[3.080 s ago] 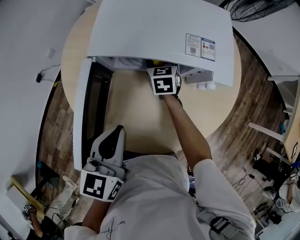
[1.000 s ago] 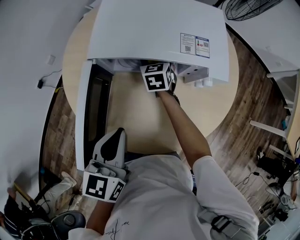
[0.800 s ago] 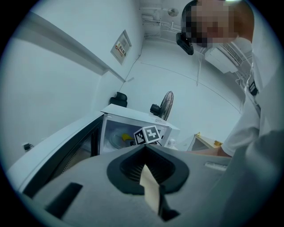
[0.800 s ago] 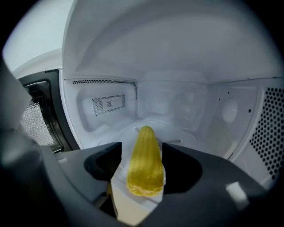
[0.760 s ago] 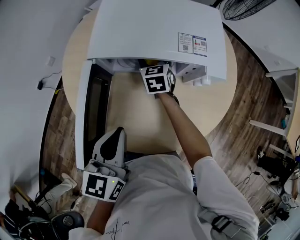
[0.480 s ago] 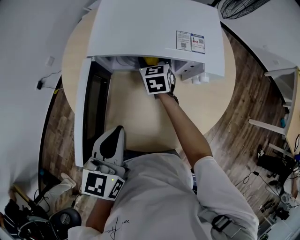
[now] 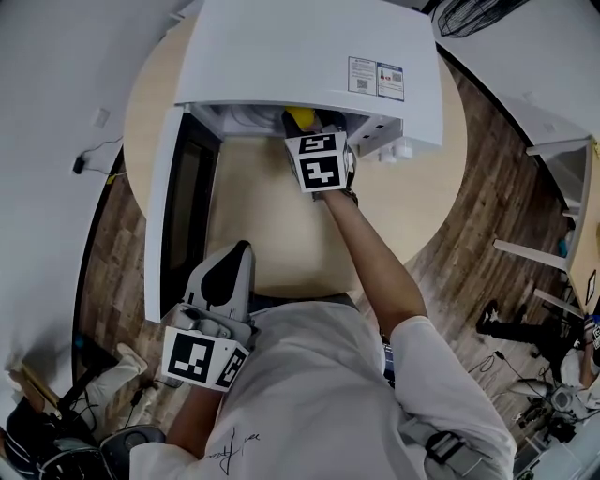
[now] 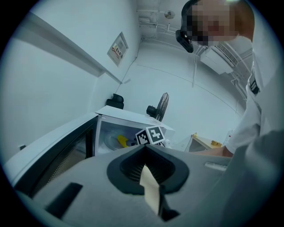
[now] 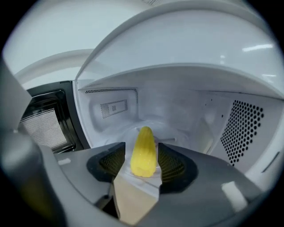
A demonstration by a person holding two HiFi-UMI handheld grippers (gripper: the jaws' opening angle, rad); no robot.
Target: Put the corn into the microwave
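Observation:
The yellow corn (image 9: 144, 142) lies on the glass turntable (image 9: 175, 133) inside the white microwave (image 7: 309, 47), whose door (image 7: 178, 216) stands open to the left. From the head view the corn (image 7: 298, 119) shows just inside the mouth. My right gripper (image 9: 141, 165) is at the mouth, open. Its jaws have just been closing, and the corn sits in line between them with a gap on each side. My left gripper (image 7: 221, 270) is held back near my body, shut and empty. In its own view, this left gripper (image 8: 144, 150) faces the microwave and the corn (image 8: 121, 141).
The microwave stands on a round beige table (image 7: 272, 225). The open door reaches toward me along the table's left side. A standing fan (image 7: 478, 14) and white furniture (image 7: 553, 159) are off to the right on the wooden floor (image 7: 478, 234).
My right gripper has drawn back a little out of the microwave mouth, toward me. The corn now shows just beyond it in the head view. The left gripper has stayed put.

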